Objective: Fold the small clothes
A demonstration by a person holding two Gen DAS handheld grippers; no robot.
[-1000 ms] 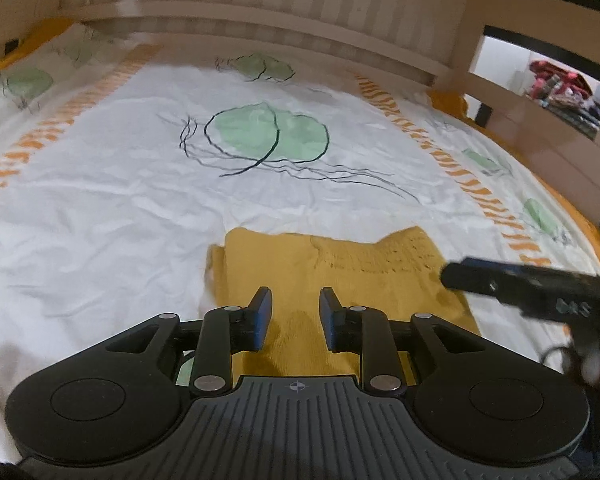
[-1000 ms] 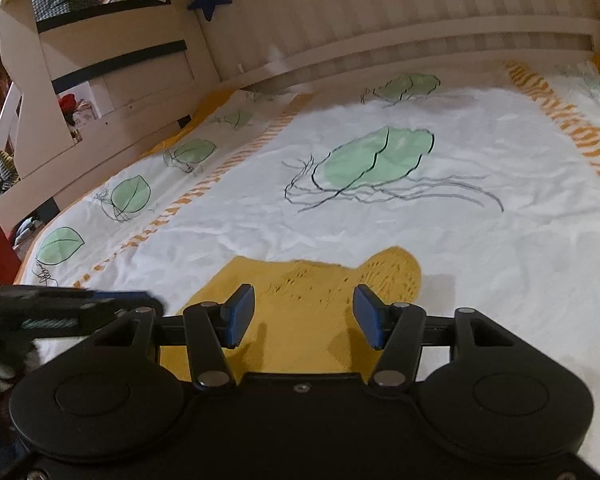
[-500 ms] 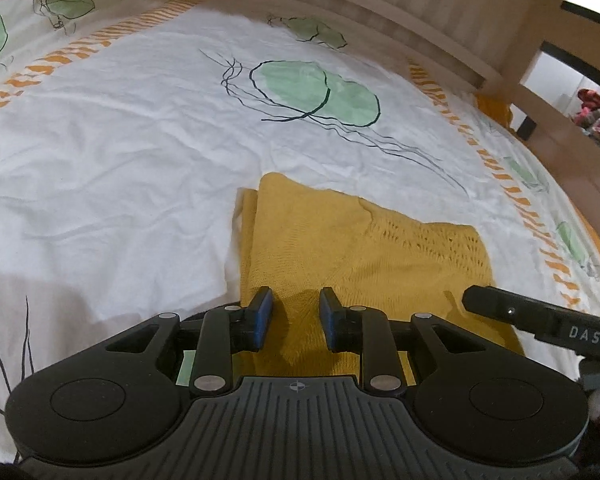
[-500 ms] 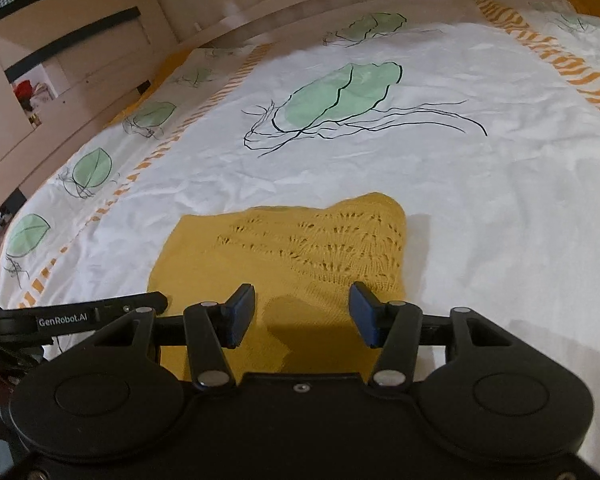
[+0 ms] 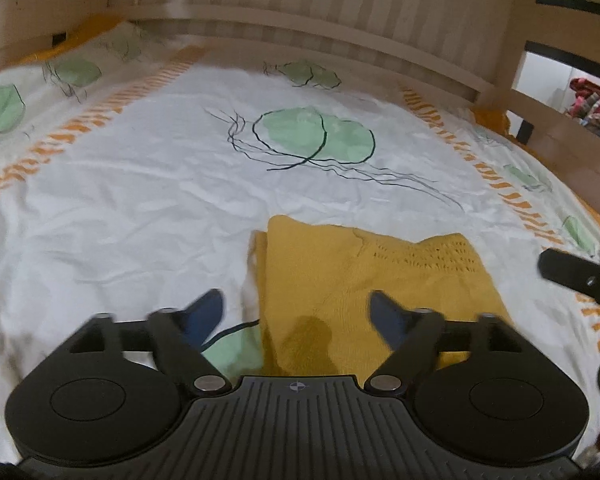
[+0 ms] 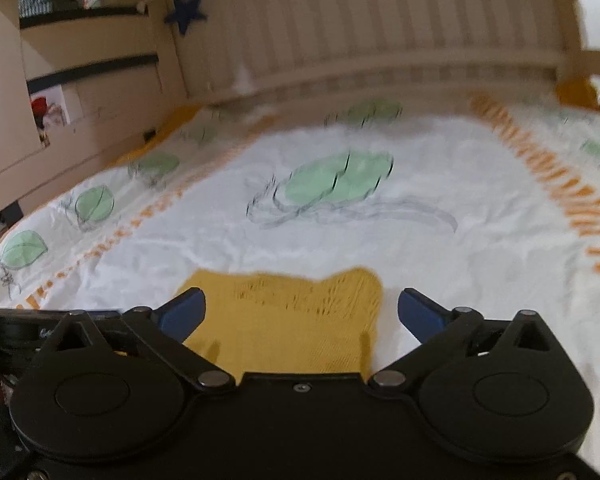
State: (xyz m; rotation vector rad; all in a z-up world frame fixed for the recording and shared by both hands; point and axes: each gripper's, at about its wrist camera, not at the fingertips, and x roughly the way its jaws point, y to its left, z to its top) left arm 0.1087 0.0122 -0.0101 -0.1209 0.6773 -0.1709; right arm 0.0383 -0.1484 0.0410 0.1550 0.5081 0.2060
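The yellow knitted garment (image 5: pixel 364 280) lies folded flat on the bed sheet (image 5: pixel 140 208), close in front of both of my hand-held grippers. It forms a rough rectangle, with a band of openwork knit (image 5: pixel 428 258) across its far right portion and a second layer edge showing along its left side. In the right wrist view the same garment (image 6: pixel 292 328) appears just beyond the fingers, its far edge uneven and its right corner rounded; this view is motion-blurred.

My left hand-held gripper (image 5: pixel 298 314) has its jaws spread wide, holding nothing. Its left blue pad (image 5: pixel 204 314) is over the white sheet just left of the garment's edge; its right blue pad (image 5: pixel 388 320) is over the yellow knit. Whether either pad touches the cloth I cannot tell.

My right hand-held gripper (image 6: pixel 300 312) likewise has its jaws spread wide and empty. Its left pad (image 6: pixel 182 314) sits at the garment's left border and its right pad (image 6: pixel 420 314) is over bare sheet just right of the garment, so the fingers straddle the folded piece. A black part of this gripper also enters the left wrist view at the right margin (image 5: pixel 580 278).

The sheet is white, creased, printed with green leaves (image 5: pixel 316 140) outlined in black and orange dashed stripes (image 5: pixel 512 196). A pale wooden bed frame (image 5: pixel 300 20) encloses it; a blue star (image 6: pixel 184 14) hangs on the frame.
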